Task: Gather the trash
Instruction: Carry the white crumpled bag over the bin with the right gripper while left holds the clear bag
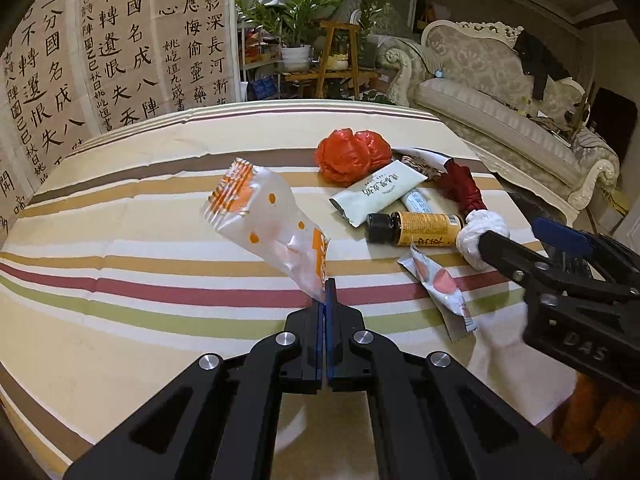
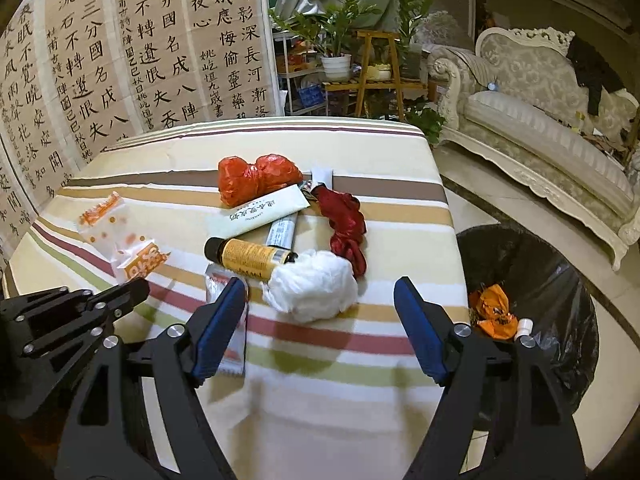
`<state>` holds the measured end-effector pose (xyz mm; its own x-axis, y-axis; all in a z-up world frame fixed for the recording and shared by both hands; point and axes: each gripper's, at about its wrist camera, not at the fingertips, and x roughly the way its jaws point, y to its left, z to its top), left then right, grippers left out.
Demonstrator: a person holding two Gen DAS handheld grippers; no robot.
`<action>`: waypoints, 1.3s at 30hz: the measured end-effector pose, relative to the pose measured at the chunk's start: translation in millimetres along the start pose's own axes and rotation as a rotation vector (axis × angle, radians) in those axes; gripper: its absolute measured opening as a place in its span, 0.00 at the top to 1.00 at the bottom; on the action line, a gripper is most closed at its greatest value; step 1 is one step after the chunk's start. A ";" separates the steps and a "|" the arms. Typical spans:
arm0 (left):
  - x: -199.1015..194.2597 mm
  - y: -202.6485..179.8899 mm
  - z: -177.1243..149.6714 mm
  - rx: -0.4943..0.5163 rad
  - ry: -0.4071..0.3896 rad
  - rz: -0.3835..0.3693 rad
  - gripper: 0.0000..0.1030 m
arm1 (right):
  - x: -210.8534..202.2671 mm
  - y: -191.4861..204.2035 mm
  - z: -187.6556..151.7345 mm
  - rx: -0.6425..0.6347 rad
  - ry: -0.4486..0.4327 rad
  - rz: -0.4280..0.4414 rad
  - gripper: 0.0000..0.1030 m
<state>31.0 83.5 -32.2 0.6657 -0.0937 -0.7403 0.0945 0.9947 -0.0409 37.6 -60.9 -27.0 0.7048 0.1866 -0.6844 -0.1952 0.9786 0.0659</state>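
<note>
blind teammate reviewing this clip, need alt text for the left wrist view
The left gripper is shut on a corner of a clear wrapper with orange print, lifting it above a striped tablecloth. To the right lie a crumpled red bag, a small brown bottle and a white tissue wad, with the right gripper at the wad.

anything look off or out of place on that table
Nothing damaged or spilled. The litter is simply strewn on the striped tablecloth: a brown bottle lying on its side, a crumpled white wad, a red plastic bag. The left gripper pinches an orange-dotted wrapper.
</note>
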 end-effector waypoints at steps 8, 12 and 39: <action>1.6 -1.0 2.5 -0.005 -0.012 0.001 0.99 | 16.8 5.2 1.6 -0.027 0.063 0.002 0.66; -0.2 -7.5 2.2 0.002 -0.018 -0.005 0.99 | 6.0 3.6 -1.8 -0.029 0.039 0.003 0.69; 24.0 -179.9 35.0 0.269 -0.068 -0.183 0.99 | -42.3 -175.3 -16.5 0.207 -0.070 -0.267 0.68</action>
<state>55.9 -99.2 -19.2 0.6668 -0.2810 -0.6902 0.4026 0.9153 0.0163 30.7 -241.8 -21.6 0.7588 -0.0799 -0.6464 0.1398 0.9893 0.0419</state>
